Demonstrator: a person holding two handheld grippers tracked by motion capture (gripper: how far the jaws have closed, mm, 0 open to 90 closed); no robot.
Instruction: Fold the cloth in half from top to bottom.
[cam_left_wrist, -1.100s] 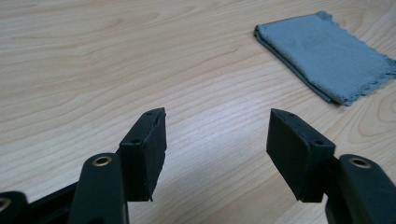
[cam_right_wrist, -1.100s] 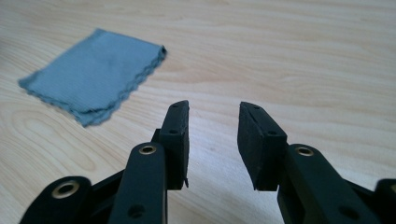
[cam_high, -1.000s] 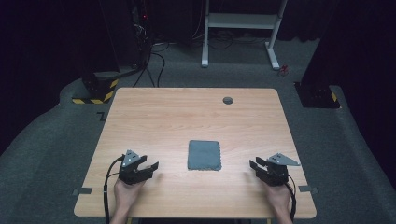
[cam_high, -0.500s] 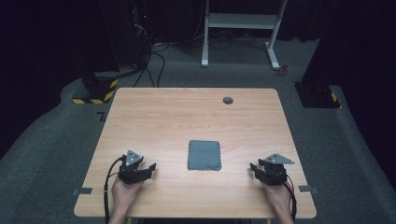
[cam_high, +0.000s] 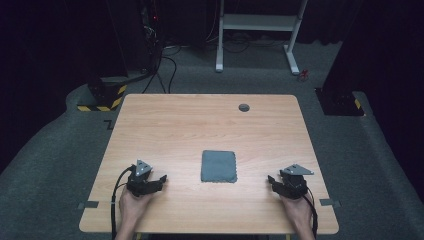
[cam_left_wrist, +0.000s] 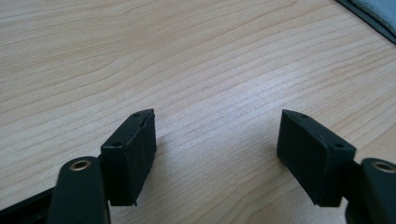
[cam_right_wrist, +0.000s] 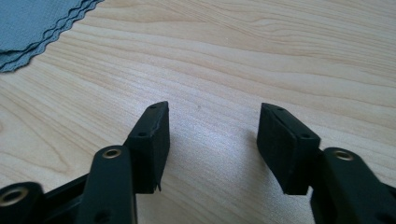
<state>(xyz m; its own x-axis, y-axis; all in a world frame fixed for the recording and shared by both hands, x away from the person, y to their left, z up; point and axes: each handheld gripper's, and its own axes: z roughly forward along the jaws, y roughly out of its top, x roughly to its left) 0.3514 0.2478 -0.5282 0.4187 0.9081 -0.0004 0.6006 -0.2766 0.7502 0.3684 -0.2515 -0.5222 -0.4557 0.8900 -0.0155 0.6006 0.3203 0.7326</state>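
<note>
A folded grey cloth (cam_high: 219, 166) lies flat near the middle of the wooden tabletop (cam_high: 190, 125), between the left gripper (cam_high: 156, 181) and the right gripper (cam_high: 274, 182), both resting low at the near edge, their fingers (cam_left_wrist: 130, 154) just opened, spread wide with only bare wood between them.

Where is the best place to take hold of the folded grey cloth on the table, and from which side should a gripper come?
The folded grey cloth lies flat between the open left gripper and right gripper. Probably best: pinch a near corner, where the wavy layered edges give the jaws something to bite. Come in low from the side, since a flat cloth offers no raised part from above.
</note>
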